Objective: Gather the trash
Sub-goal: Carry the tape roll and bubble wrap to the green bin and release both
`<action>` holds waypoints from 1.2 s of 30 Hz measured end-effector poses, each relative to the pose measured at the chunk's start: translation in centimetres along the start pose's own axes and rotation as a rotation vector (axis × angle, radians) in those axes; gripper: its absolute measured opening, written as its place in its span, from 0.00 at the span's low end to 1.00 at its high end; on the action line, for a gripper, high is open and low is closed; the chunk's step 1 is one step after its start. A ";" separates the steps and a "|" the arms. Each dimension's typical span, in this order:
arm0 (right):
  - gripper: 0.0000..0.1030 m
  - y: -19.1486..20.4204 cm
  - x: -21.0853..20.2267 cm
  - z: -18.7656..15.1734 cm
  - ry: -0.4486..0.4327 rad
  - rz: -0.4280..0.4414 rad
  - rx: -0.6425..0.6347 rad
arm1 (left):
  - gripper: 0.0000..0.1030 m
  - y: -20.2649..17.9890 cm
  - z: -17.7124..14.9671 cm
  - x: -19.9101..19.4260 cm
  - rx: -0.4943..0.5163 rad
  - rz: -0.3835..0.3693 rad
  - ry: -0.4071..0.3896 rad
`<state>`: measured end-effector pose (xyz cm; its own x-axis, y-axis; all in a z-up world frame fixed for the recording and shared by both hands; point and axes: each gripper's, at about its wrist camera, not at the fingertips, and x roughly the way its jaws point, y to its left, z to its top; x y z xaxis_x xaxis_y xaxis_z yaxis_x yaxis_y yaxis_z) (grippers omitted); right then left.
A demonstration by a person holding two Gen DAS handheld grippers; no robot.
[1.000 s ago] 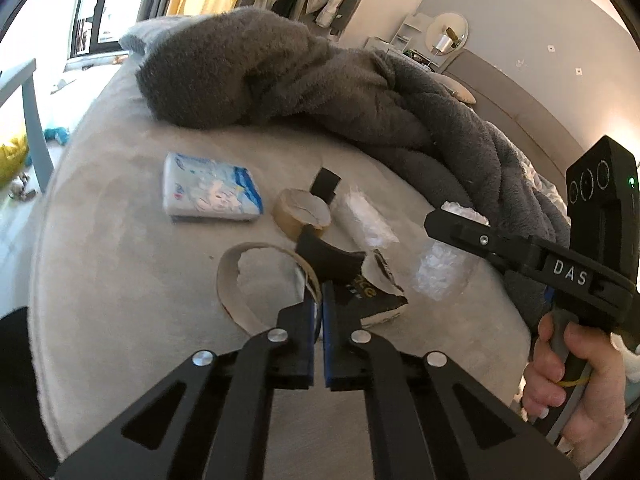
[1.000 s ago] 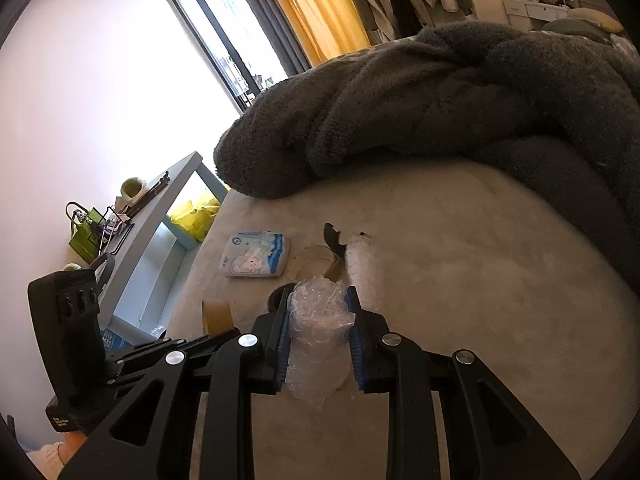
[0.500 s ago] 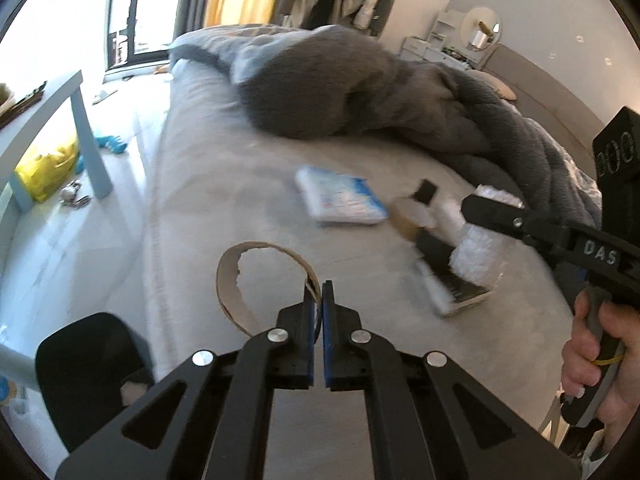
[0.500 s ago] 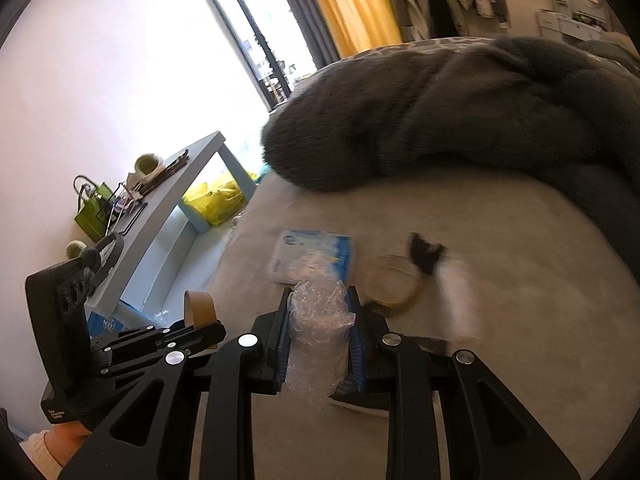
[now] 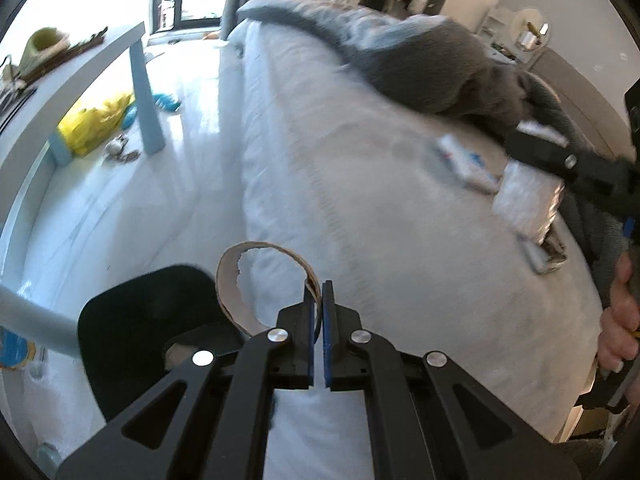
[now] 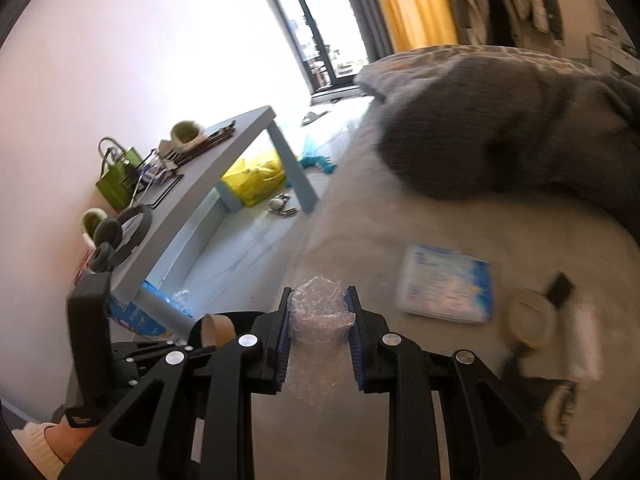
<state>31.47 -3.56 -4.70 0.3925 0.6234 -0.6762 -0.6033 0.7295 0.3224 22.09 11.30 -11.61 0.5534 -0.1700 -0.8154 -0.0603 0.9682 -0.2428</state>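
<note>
My left gripper (image 5: 318,286) is shut on a torn brown cardboard ring (image 5: 240,280), held over the bed's left edge above a black bin (image 5: 132,320) on the floor. In the right wrist view, my right gripper (image 6: 318,300) is shut on a crumpled wad of clear plastic wrap (image 6: 318,320); the same wad (image 5: 524,204) shows at the right of the left wrist view. Left on the bed are a blue-and-white tissue pack (image 6: 444,284), a tape roll (image 6: 530,322) and a black scrap (image 6: 560,286). The left gripper (image 6: 200,348) with its cardboard appears low on the left.
A grey fleece blanket (image 5: 432,64) is heaped at the far side of the bed (image 5: 340,184). A light blue table (image 6: 208,184) with headphones and clutter stands left of the bed; a yellow bag (image 5: 96,120) lies under it. A hand (image 5: 618,320) grips the right handle.
Both grippers have swung left toward the bed's edge, each keeping its load. The black bin has come into view below the left gripper, and the bed's litter has slid to the right.
</note>
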 end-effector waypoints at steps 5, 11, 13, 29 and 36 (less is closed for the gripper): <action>0.25 3.8 2.1 0.3 0.031 0.039 -0.062 | 0.04 3.8 -1.4 0.9 -0.057 0.031 0.065; 0.25 7.2 4.4 0.9 0.051 0.074 -0.093 | 0.04 7.2 -3.1 1.7 -0.095 0.066 0.128; 0.25 8.1 5.1 0.8 0.065 0.081 -0.103 | 0.04 8.3 -3.9 2.1 -0.108 0.073 0.159; 0.25 13.4 12.1 0.0 0.189 0.098 -0.142 | 0.22 15.1 -8.8 3.3 -0.228 0.054 0.367; 0.25 14.5 15.3 -1.0 0.251 0.090 -0.144 | 0.54 16.5 -8.7 1.8 -0.224 0.034 0.358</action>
<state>27.98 16.28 -11.04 0.1597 0.5817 -0.7976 -0.7271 0.6158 0.3035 14.88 25.39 -21.69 0.2267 -0.2296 -0.9465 -0.2745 0.9174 -0.2882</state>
